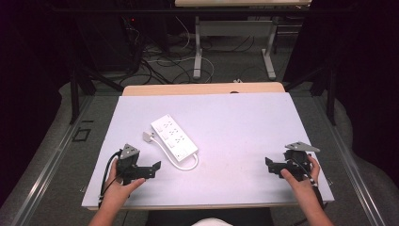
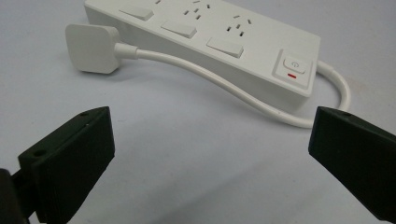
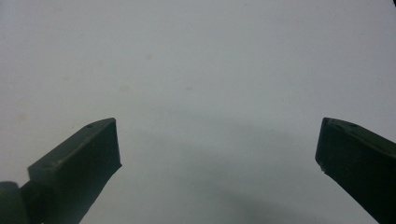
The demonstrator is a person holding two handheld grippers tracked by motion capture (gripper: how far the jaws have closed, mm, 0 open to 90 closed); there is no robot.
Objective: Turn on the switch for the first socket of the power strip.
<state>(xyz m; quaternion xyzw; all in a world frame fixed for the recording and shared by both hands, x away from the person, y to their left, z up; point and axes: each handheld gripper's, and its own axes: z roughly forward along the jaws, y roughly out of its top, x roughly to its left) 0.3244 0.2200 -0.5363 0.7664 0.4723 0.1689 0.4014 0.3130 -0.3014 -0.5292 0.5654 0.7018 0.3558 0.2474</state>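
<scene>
Power strip (image 1: 174, 136), white with several sockets and switches, lies slantwise on the pale table (image 1: 244, 127), left of its middle and nearer the person's left hand. Its white cord (image 1: 181, 162) loops out from the near end, runs back along the strip's left side and ends in a flat white plug (image 1: 148, 136) that rests on the table just beside the strip. The left gripper (image 1: 153, 168) sits low at the near left of the table, held in the left hand (image 1: 123, 184), pointing toward the strip and near its cord loop but apart from it; in the left gripper view its jaws stand wide with nothing between them, the strip's end with the red-marked power button (image 2: 293, 66) ahead. The right gripper (image 1: 272, 165) rests at the near right, well apart from the strip, held in the right hand (image 1: 301, 175); its jaws too are spread wide over bare tabletop, holding nothing.
</scene>
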